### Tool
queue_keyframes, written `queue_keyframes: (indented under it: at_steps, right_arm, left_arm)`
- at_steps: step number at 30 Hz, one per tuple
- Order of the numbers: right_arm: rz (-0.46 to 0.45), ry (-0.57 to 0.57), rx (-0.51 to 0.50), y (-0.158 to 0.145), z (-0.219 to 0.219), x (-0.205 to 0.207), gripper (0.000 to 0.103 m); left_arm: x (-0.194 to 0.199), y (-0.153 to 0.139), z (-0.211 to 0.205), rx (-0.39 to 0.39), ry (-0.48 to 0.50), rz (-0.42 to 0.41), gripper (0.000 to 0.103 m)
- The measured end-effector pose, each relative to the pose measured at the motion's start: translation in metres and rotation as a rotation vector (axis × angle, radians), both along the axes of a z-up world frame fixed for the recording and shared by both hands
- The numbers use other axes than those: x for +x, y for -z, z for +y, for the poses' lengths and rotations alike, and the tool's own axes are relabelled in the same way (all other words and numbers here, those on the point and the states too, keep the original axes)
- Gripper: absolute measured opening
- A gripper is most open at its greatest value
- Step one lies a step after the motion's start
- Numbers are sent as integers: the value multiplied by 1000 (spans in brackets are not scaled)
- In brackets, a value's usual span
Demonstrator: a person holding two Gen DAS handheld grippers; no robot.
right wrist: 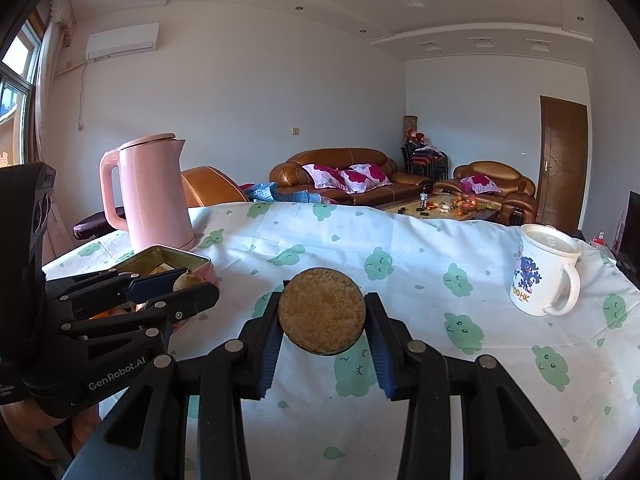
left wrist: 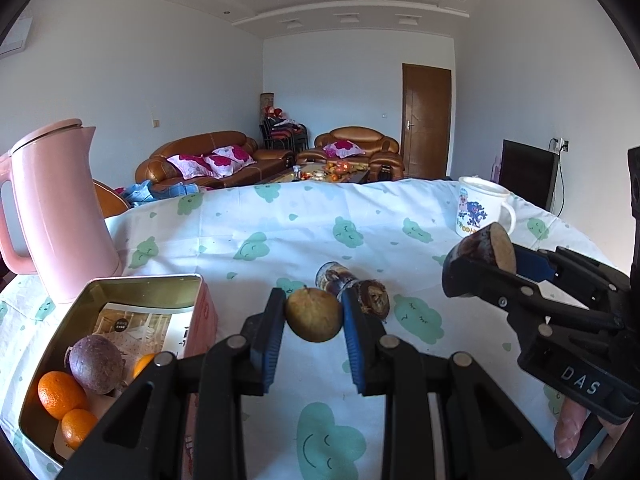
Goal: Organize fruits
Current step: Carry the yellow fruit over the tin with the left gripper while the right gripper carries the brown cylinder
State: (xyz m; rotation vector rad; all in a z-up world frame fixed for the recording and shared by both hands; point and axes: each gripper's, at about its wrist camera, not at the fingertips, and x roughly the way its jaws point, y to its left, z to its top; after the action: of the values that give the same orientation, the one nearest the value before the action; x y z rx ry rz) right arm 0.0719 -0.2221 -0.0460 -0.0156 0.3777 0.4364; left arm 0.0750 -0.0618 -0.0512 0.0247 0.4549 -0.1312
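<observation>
My left gripper (left wrist: 314, 316) is shut on a small brown-yellow round fruit (left wrist: 314, 314) and holds it just above the tablecloth, right of the open tin (left wrist: 120, 286). The tin contains oranges (left wrist: 60, 394) and a purple round fruit (left wrist: 96, 364). My right gripper (right wrist: 322, 314) is shut on a dark-skinned chunk whose round tan cut face (right wrist: 322, 312) points at the camera. In the left wrist view the right gripper (left wrist: 486, 258) hangs at the right with that chunk (left wrist: 482, 252). Two more dark chunks (left wrist: 336, 276) (left wrist: 374, 298) lie on the cloth behind the left fingers. The left gripper (right wrist: 192, 282) holds its fruit (right wrist: 187, 280) beside the tin (right wrist: 176, 258).
A pink kettle (left wrist: 60, 212) stands behind the tin at the far left. A white printed mug (right wrist: 544, 272) with a lid sits at the far right of the table. The cloud-print cloth (right wrist: 400, 248) covers the table, which ends at the back before the sofas.
</observation>
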Motion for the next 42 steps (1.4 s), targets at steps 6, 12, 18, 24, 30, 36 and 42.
queue_keyframes:
  at_steps: [6,12,18,24,30,36,42]
  right_arm:
    - [-35,0,4,-2,0,-7,42]
    - [-55,-12,4,-4,1,-13,42]
    - [-59,-11,8,-4,2,-16,42]
    - [-57,-11,6,-4,2,-17,42]
    - [-54,-15,-10,-3,6,-18,42]
    - [-44,-16,-22,-3,13,-18,42]
    - [-42,-31,-37,-4,25,-19,42]
  left_arm:
    - [-3,-2,2,-5,-13,-22,30]
    - [-7,-4,3,-9,-16,-47,30]
    - [-12,-5,1,4,-15,-70,30]
    - [-14,-6,1,3,-15,-73,30]
    - [-14,-6,2,-1,-16,-71,30]
    - [-19,-5,5,-14,-13,-66,30]
    - [-24,-7,12,-15,-14,-71,30]
